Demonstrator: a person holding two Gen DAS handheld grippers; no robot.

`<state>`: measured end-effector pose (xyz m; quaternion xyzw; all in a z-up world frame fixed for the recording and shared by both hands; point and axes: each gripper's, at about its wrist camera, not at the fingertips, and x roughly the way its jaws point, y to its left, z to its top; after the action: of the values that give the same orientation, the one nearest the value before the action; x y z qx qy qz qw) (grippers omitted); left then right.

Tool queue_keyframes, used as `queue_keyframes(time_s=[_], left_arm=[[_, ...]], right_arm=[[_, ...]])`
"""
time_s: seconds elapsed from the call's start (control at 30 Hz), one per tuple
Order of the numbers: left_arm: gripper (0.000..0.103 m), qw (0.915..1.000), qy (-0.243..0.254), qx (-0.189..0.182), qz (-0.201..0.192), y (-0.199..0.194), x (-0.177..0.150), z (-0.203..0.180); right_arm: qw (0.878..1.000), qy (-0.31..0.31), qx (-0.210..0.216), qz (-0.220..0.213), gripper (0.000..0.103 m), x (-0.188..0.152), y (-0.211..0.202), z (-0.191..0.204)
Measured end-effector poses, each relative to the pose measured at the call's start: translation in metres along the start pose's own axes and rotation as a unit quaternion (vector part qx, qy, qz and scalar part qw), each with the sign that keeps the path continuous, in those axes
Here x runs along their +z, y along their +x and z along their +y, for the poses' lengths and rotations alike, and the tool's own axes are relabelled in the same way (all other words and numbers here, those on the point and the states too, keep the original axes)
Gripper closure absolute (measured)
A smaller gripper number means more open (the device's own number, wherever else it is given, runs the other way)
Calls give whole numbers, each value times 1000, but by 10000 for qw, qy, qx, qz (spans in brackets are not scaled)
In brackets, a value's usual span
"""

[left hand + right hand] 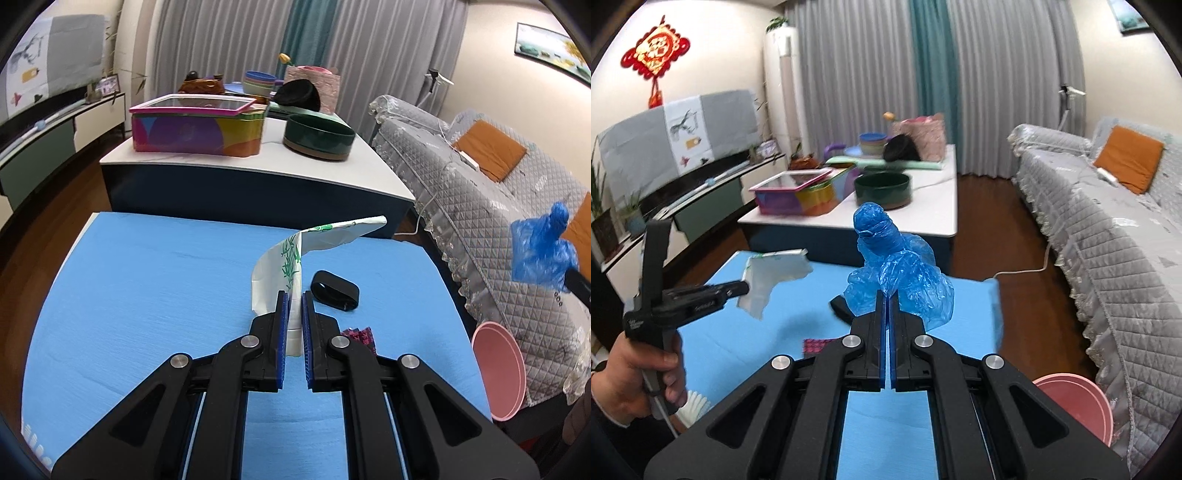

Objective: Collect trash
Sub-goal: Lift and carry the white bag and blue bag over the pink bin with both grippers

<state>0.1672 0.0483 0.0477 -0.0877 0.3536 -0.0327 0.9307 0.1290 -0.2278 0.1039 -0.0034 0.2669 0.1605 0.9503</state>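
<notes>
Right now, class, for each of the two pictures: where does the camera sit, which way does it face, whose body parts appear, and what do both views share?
Left wrist view: sits on the left gripper, facing down its fingers at the blue mat; it pinches a white wrapper.
Right wrist view: sits on the right gripper, shut on a blue plastic bag, facing the same way; the person's left hand shows.
Shared: mat, wrapper, bag, pink bin, coffee table.

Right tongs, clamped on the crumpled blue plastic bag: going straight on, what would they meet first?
Probably the right tongs, carrying the crumpled blue plastic bag, would meet the far edge of the blue mat or the white-topped low table beyond; depth is unclear.
</notes>
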Motion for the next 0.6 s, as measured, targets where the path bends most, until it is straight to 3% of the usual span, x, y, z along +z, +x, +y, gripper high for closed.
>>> queue_keyframes(time_s=[0.27, 0.6], left_arm=[[95, 9992, 347, -170, -47, 6, -6, -32], [95, 9945, 816, -637, -163, 14, -12, -97]], right_arm=[[9992, 298, -256, 61, 102, -25, 0, -32], [9949, 699, -723, -31, 102, -41, -18, -87]])
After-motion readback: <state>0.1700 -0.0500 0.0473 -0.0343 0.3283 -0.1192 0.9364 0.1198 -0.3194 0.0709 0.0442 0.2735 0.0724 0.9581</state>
